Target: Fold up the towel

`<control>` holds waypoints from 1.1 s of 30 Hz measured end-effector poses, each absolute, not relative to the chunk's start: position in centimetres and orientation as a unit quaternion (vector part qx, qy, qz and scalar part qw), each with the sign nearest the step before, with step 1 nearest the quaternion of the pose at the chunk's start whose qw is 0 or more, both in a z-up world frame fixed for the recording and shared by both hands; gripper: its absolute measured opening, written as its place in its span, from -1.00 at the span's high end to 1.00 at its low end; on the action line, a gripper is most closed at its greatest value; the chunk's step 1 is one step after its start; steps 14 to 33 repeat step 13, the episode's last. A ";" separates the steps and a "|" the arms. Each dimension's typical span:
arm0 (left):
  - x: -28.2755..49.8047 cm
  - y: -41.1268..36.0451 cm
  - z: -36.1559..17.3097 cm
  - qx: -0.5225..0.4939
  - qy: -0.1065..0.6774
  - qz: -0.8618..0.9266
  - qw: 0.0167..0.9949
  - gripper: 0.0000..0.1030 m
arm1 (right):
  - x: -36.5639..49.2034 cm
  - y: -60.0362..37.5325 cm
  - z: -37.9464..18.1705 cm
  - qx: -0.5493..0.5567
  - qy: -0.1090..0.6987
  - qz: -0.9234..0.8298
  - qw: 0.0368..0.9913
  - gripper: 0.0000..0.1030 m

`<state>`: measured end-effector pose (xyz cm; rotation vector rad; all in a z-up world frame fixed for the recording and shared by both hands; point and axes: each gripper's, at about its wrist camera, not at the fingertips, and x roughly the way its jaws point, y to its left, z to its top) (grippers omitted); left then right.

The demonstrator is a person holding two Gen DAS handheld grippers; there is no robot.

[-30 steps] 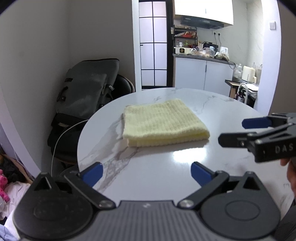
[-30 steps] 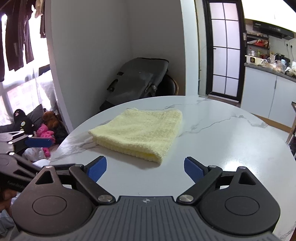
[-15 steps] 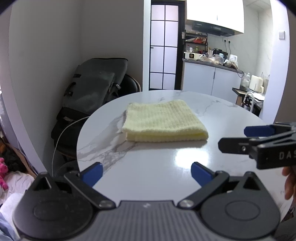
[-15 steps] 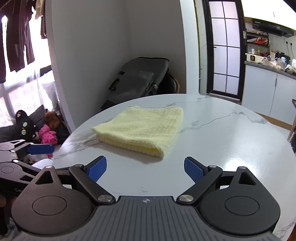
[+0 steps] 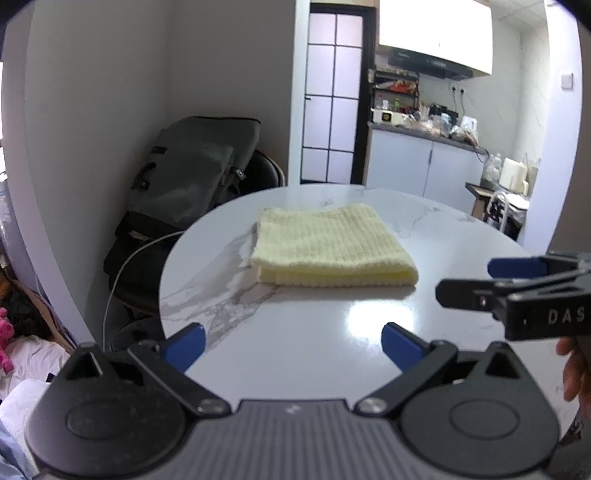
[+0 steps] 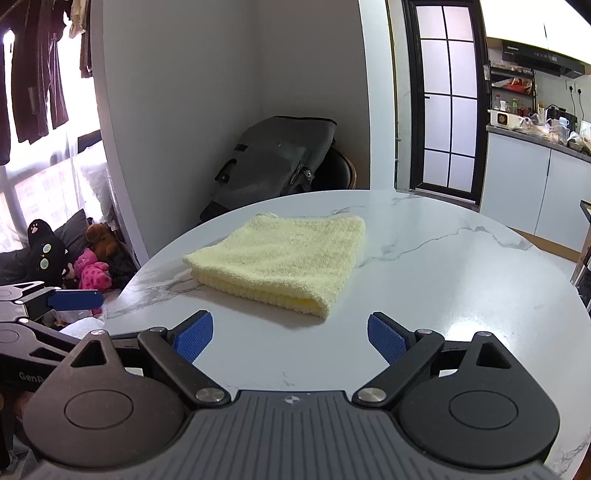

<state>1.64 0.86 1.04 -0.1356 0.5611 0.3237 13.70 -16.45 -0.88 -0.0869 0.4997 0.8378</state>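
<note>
Both wrist views are evenly lit and fairly sharp at centre, with strong fisheye bending that curves the walls and door frames and leaves dark vignetted corners. Daylight pours in from the window point(image 6: 40, 177) at the left of the right wrist view, blown out to white, and the upper cabinet point(image 5: 436, 33) is overexposed as well. A bright glare patch lies on the glossy desk point(image 5: 376, 314), and the towel point(image 6: 280, 258) casts a soft shadow along its near edge.
</note>
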 end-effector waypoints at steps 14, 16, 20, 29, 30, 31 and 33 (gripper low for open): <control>1.9 1.7 1.3 -0.069 0.271 0.163 0.946 -0.99 | 14.1 -16.2 -1.0 -0.040 0.248 0.395 0.884 -0.82; 1.9 1.7 1.3 -0.069 0.271 0.163 0.946 -0.99 | 14.1 -16.2 -1.0 -0.040 0.248 0.395 0.884 -0.82; 1.9 1.7 1.3 -0.069 0.271 0.163 0.946 -0.99 | 14.1 -16.2 -1.0 -0.040 0.248 0.395 0.884 -0.82; 1.9 1.7 1.3 -0.069 0.271 0.163 0.946 -0.99 | 14.1 -16.2 -1.0 -0.040 0.248 0.395 0.884 -0.82; 1.9 1.7 1.3 -0.069 0.271 0.163 0.946 -0.99 | 14.1 -16.2 -1.0 -0.040 0.248 0.395 0.884 -0.82; 1.9 1.7 1.3 -0.069 0.271 0.163 0.946 -0.99 | 14.1 -16.2 -1.0 -0.040 0.248 0.395 0.884 -0.82; 1.9 1.7 1.3 -0.069 0.271 0.163 0.946 -0.99 | 14.1 -16.2 -1.0 -0.040 0.248 0.395 0.884 -0.82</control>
